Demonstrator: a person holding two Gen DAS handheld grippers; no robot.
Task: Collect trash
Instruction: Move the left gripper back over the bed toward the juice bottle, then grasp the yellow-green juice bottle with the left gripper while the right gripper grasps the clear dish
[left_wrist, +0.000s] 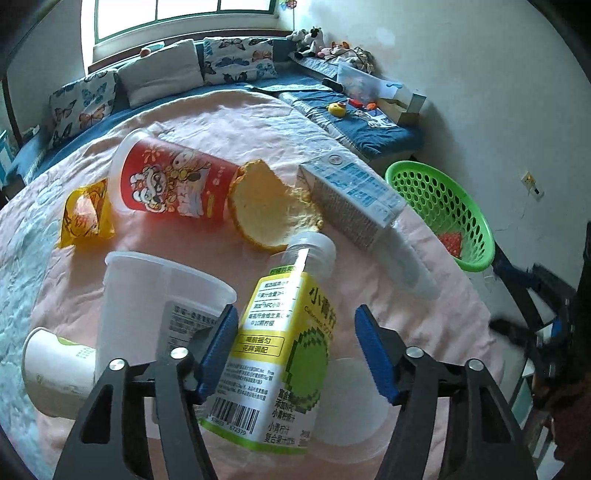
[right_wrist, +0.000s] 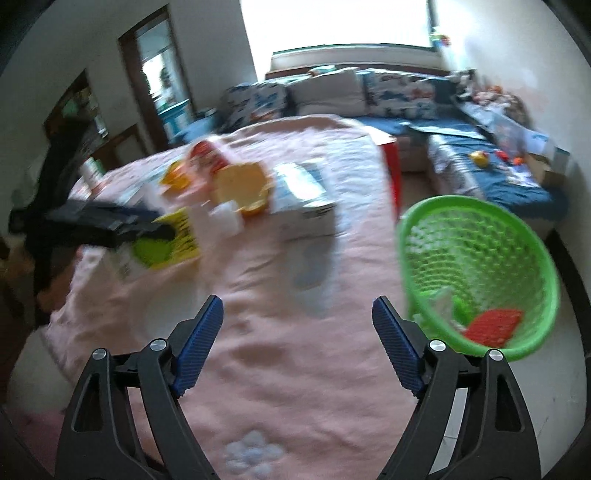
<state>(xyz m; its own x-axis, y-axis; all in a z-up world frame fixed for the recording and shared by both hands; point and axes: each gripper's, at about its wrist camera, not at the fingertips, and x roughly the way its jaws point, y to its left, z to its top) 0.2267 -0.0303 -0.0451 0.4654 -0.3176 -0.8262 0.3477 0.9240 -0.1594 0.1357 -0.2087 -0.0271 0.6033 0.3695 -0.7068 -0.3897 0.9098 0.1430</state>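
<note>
Trash lies on a table with a pink cloth (left_wrist: 229, 122). My left gripper (left_wrist: 295, 336) is open, its blue pads on either side of a yellow-and-green lime juice bottle (left_wrist: 280, 354) that lies on the cloth. Around it are a clear plastic cup (left_wrist: 147, 302), a red printed cup (left_wrist: 173, 181), an orange peel (left_wrist: 266, 210), a white-and-blue carton (left_wrist: 354, 199), a yellow wrapper (left_wrist: 83, 214) and a small paper cup (left_wrist: 51, 369). A green basket (left_wrist: 443, 210) stands past the table's right edge. My right gripper (right_wrist: 297, 339) is open and empty over the cloth, left of the basket (right_wrist: 480, 266).
The basket holds a red piece (right_wrist: 495, 326) and some pale scraps. A clear flat lid (left_wrist: 351, 406) lies under the bottle. A blue sofa (left_wrist: 332, 122) with pillows and toys runs behind the table. The right wrist view is blurred.
</note>
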